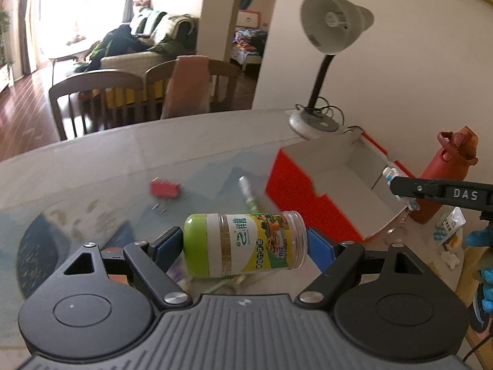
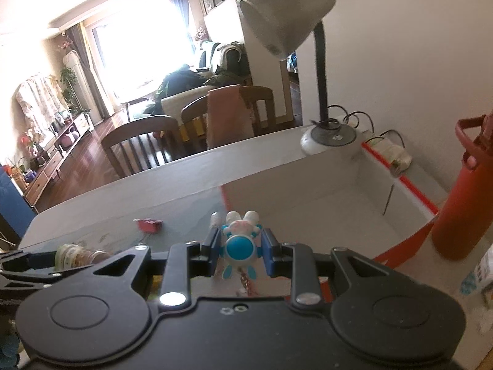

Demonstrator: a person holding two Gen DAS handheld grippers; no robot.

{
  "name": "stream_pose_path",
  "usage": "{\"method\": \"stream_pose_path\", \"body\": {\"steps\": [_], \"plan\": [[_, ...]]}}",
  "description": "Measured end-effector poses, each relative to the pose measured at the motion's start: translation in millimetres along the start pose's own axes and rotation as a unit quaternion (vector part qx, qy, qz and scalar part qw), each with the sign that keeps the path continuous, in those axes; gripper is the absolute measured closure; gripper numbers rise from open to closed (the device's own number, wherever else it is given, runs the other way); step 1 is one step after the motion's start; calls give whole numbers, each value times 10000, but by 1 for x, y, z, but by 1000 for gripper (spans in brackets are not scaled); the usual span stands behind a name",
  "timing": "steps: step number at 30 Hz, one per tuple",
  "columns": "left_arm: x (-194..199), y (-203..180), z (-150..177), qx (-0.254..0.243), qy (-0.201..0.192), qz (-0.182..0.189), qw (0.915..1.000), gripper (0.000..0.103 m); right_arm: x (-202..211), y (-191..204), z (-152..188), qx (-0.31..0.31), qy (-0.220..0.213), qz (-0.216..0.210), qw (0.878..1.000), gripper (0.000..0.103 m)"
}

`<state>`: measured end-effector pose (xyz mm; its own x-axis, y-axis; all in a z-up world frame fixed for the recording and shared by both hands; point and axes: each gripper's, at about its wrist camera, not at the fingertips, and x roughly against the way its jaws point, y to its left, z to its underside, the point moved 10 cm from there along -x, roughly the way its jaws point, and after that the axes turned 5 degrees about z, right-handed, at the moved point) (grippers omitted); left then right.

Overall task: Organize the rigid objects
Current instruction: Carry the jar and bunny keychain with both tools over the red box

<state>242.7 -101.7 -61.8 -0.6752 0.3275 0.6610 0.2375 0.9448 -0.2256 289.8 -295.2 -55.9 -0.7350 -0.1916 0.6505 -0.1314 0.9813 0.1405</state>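
Above the glass table point(image 1: 129, 154), toothpick jar point(image 1: 245, 243) crosswise between left claw point(image 1: 243, 246) pads

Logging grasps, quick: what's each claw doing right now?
Left claw: closed on the jar, held sideways.
Right claw: closed on the blue-and-white toy.

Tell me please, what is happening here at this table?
A person is tidying small things with two handheld grippers. The left gripper holds a toothpick jar with a green cap sideways above the table. The right gripper is shut on a small blue and white toy figure near the open red box, which looks empty. A red block and a small bottle lie on the table.
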Motion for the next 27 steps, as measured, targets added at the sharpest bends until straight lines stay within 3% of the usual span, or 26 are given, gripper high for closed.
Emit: {"method": "stream_pose_path", "body": {"steps": [8, 16, 27], "plan": [[-57, -46, -36, -155, 108, 151, 9997, 17, -38, -45, -19, 15, 96, 48, 9999, 76], [-124, -85, -68, -262, 340, 223, 9988, 17, -84, -85, -17, 131, 280, 179, 9994, 76], [-215, -139, -74, -607, 915, 261, 9936, 17, -126, -104, 10, 650, 783, 166, 9947, 76]]}}
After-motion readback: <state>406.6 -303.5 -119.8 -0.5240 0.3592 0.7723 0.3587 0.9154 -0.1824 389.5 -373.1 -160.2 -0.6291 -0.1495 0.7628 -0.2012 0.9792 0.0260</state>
